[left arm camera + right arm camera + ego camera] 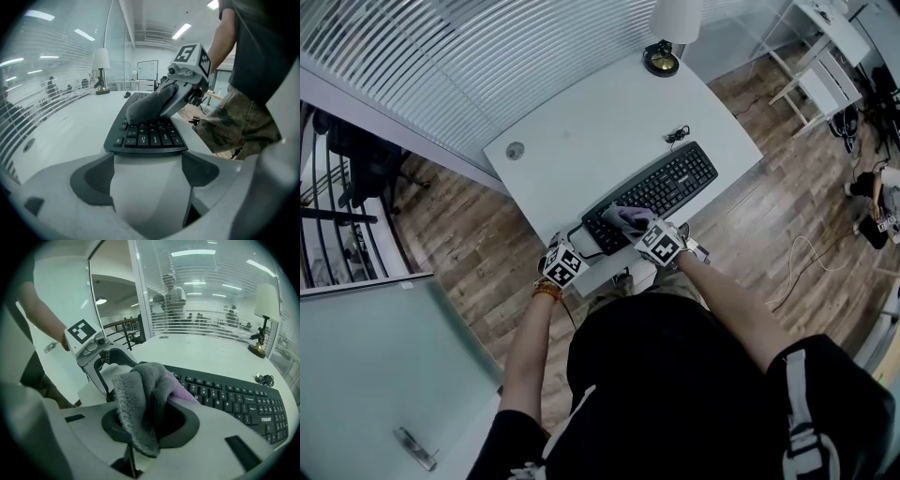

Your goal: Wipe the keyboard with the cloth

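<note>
A black keyboard [670,183] lies near the front edge of the white desk [581,131]. My right gripper [639,225] is shut on a grey cloth [625,217] with a purple side, and the cloth rests on the keys at the keyboard's left end. In the right gripper view the cloth [140,399] bunches between the jaws over the keyboard [234,397]. My left gripper [147,161] stands open at the left end of the keyboard [150,136], with only white desk between its pads. From there the cloth [147,105] and right gripper [180,91] show on the keys.
A table lamp [662,58] stands at the desk's far edge, a coiled cable [677,136] behind the keyboard, a round grommet [516,150] at the far left. A glass wall with blinds runs behind the desk. Wooden floor surrounds it.
</note>
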{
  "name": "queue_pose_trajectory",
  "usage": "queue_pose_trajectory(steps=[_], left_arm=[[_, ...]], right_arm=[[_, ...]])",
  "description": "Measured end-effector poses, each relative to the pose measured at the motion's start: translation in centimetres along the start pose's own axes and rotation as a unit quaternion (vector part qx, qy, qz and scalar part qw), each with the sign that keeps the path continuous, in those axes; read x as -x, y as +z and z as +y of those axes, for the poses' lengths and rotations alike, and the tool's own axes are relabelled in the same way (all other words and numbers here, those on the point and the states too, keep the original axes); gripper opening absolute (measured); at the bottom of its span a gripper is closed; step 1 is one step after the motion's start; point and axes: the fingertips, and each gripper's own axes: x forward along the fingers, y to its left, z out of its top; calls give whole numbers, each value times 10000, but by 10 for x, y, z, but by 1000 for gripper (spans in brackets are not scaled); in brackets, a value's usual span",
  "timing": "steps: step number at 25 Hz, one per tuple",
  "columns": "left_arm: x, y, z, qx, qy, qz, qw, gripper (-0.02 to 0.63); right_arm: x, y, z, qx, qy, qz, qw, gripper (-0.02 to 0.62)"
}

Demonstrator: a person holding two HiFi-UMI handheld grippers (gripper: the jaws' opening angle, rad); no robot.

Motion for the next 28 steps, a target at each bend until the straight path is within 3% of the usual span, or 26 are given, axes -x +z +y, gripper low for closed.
queue_pose_trajectory(steps=[16,25,28], left_arm=[[1,-1,0,21,-8,28,10000,443],[1,0,2,11,-19,-9,10000,443],[1,0,1,14,-14,9,10000,442]], right_arm=[[-19,12,50,532,485,70,9974,83],[-21,15,57,450,823,2,9956,83],[-8,28,46,164,1013,-286,9943,86]])
